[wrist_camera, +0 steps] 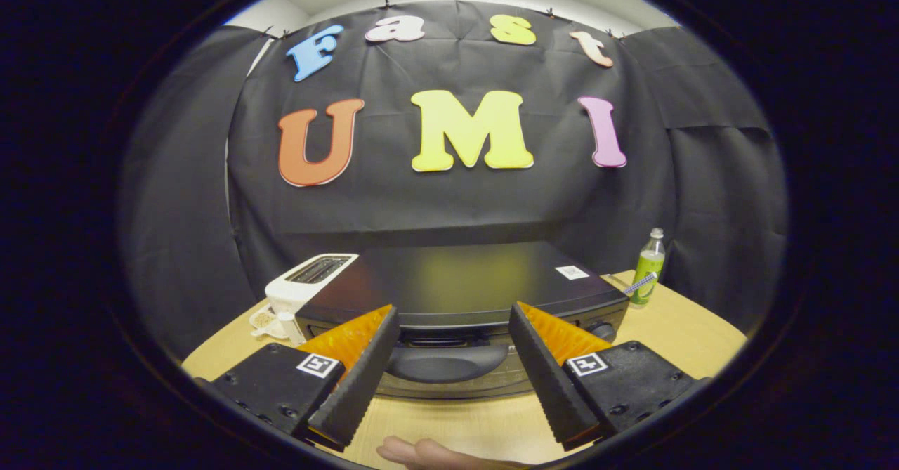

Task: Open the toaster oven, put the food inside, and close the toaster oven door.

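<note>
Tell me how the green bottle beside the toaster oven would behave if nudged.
The green plastic bottle stands tall and narrow, so it would probably tip easily. Its round body would likely roll afterwards. The open hand-held gripper is nowhere near it.

No text is legible on the toaster oven's (456,287) sticker or the bottle (649,268).

I see a recording booth: black cloth wall (449,203) behind the oven (456,287), toaster (312,284) just beside it, on a wooden table (674,329).
</note>
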`<act>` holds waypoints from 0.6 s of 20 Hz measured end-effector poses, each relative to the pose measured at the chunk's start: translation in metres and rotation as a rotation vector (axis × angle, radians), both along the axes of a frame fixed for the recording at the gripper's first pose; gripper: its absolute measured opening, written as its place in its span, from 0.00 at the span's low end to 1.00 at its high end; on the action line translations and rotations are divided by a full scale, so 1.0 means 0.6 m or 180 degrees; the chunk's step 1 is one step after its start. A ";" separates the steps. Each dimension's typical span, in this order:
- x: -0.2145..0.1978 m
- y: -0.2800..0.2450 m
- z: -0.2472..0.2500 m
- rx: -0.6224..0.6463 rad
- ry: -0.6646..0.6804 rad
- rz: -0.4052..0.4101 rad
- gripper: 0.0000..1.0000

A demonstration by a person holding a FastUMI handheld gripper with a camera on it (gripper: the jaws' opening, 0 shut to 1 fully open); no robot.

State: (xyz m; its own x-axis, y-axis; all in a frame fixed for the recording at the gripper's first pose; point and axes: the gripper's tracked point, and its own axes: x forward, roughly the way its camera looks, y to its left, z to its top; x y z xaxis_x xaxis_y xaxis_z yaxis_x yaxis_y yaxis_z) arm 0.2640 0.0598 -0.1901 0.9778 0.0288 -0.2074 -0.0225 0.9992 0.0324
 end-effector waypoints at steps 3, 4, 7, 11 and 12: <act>0.013 -0.005 -0.017 -0.0064 0.0045 -0.0069 1.00; 0.011 -0.005 -0.041 -0.0058 0.0214 -0.0036 1.00; 0.013 -0.008 -0.042 0.0231 0.0130 -0.0017 1.00; -0.010 -0.009 -0.055 0.0612 0.0232 0.0103 1.00; -0.019 -0.010 -0.056 0.0625 0.0257 0.0122 1.00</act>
State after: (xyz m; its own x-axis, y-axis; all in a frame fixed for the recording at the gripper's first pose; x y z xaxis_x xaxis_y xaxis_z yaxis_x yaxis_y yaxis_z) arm 0.2529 0.0539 -0.2239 0.9557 0.1131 -0.2717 -0.0498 0.9720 0.2295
